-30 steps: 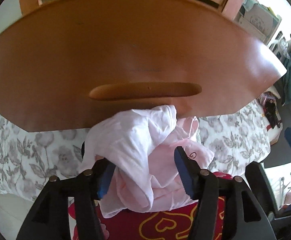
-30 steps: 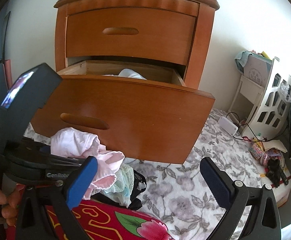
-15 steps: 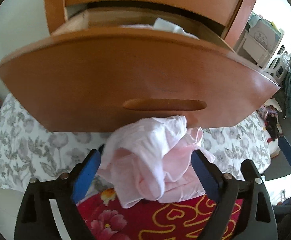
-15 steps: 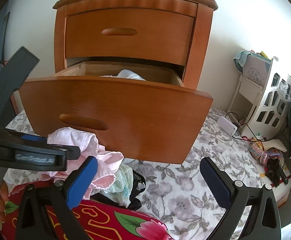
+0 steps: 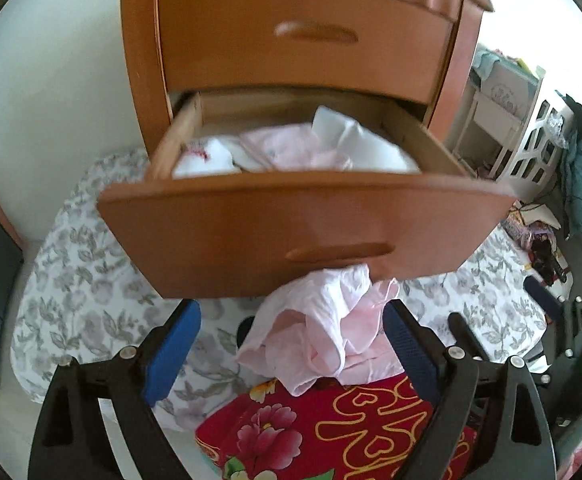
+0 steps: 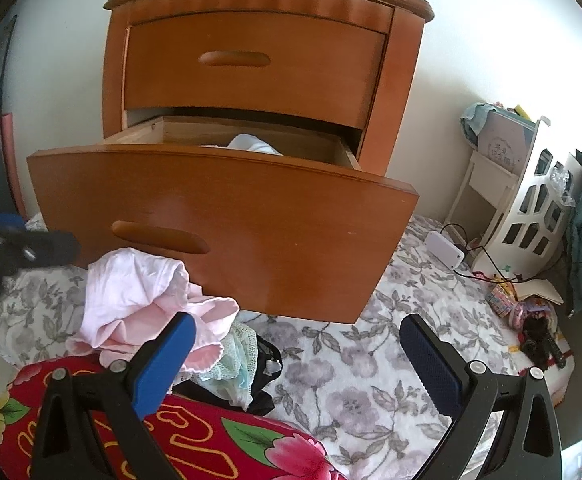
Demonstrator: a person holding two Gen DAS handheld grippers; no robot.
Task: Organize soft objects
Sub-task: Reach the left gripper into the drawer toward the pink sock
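The pink garment (image 5: pixel 327 332) lies crumpled on a red floral quilt (image 5: pixel 331 428), just below the front of the open lower drawer (image 5: pixel 303 228) of the wooden nightstand (image 6: pixel 259 68). The left tool (image 5: pixel 291 352) hovers over it with both blue pads spread wide and clear of the cloth, gripping nothing; likely it is lined up for a fresh hold before the garment goes in the drawer. The right tool (image 6: pixel 297 364) also stands wide open and empty over the floral bedsheet (image 6: pixel 371 368), probably waiting its turn. The left view looks down into the drawer and shows white and pink clothes (image 5: pixel 291 148) inside. The right view shows what may be lace underwear (image 6: pixel 235 364) beneath the garment.
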